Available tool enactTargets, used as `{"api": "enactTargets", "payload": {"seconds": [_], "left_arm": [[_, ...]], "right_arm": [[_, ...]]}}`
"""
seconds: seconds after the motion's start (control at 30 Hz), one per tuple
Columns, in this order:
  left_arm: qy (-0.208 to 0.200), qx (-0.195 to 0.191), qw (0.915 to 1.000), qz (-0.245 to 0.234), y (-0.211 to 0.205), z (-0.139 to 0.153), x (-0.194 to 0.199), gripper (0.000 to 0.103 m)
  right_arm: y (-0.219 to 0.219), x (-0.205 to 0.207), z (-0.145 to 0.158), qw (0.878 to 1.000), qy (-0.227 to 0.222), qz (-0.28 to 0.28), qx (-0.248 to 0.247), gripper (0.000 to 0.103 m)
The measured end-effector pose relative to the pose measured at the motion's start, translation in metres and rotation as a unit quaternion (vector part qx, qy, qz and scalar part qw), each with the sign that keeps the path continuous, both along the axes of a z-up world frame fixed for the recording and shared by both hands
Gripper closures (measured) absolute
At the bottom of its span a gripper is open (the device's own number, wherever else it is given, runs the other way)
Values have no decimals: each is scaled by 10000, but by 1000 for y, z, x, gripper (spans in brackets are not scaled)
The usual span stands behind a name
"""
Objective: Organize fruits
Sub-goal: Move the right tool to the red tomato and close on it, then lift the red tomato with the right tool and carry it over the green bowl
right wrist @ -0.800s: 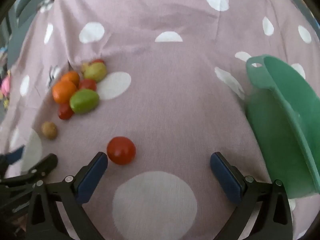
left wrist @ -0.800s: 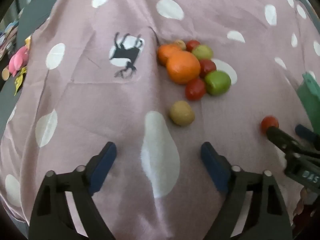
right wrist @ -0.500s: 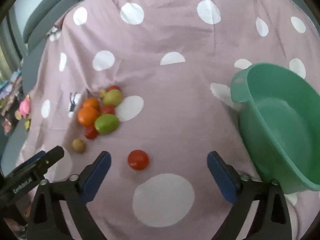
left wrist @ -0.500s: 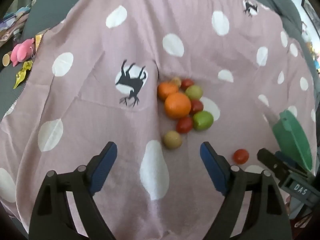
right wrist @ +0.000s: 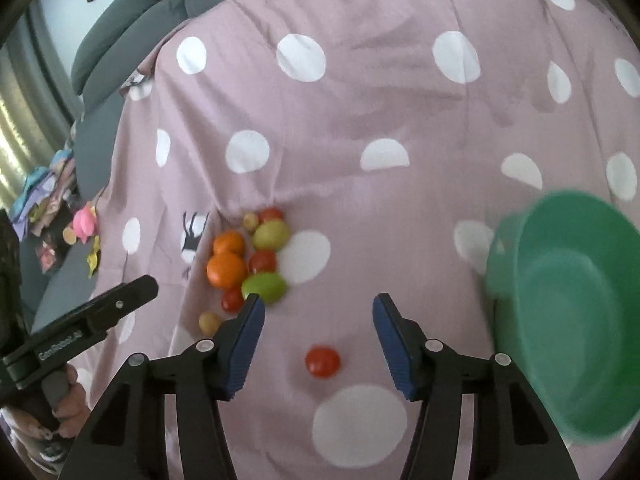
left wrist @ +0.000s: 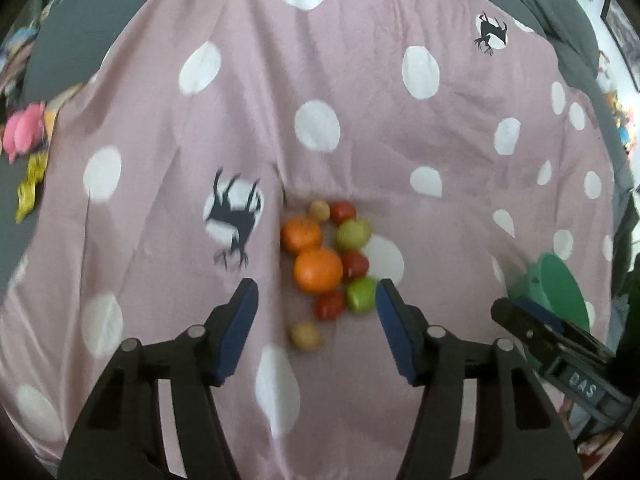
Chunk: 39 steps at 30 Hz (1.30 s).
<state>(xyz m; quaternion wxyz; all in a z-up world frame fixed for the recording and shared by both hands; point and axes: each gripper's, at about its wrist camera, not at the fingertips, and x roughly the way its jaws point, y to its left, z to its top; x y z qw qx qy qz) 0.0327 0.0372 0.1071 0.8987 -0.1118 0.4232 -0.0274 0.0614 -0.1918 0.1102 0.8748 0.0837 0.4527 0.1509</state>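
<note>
A cluster of fruits lies on the pink dotted cloth: two oranges [left wrist: 318, 270], green fruits [left wrist: 361, 294], red tomatoes [left wrist: 330, 305] and a small tan fruit [left wrist: 305, 336]. The cluster also shows in the right wrist view [right wrist: 226, 270]. A lone red tomato [right wrist: 322, 361] lies apart, just ahead of my right gripper [right wrist: 318, 316], which is open and empty. My left gripper [left wrist: 316, 300] is open and empty, raised above the cluster. A green bowl [right wrist: 568, 304] sits at the right, empty; it also shows in the left wrist view [left wrist: 560, 292].
The pink cloth with white dots [left wrist: 320, 80] covers a grey sofa [right wrist: 132, 28]. Pink and yellow toys [left wrist: 20, 132] lie off the cloth at the left. The other gripper [right wrist: 80, 328] shows at the left of the right wrist view.
Both grippers have risen and pulled back from the cloth, so fruits and bowl look smaller and farther. Both stay open and empty. The fruits have not moved.
</note>
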Motion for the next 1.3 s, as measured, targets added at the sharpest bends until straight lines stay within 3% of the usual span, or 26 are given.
{"api": "enactTargets", "payload": {"seconds": [0.17, 0.27, 0.47, 0.93, 1.17, 1.3], "left_arm": [[103, -28, 9996, -251, -4, -11, 17, 51], [397, -41, 9988, -296, -6, -32, 24, 59], [635, -161, 9967, -477, -12, -50, 31, 60], [1159, 43, 9916, -573, -21, -82, 45, 60], [1181, 65, 9919, -468, -19, -92, 52, 76], [1153, 87, 9922, -471, -19, -91, 49, 77]], "right_arm": [[12, -2, -27, 9984, 489, 257, 71, 44], [19, -5, -39, 9975, 620, 280, -209, 45], [17, -8, -53, 9959, 853, 262, -141, 48], [20, -10, -70, 9954, 890, 225, -288, 48], [23, -9, -76, 9943, 938, 261, -432, 69], [22, -10, -76, 9945, 918, 234, -437, 73]]}}
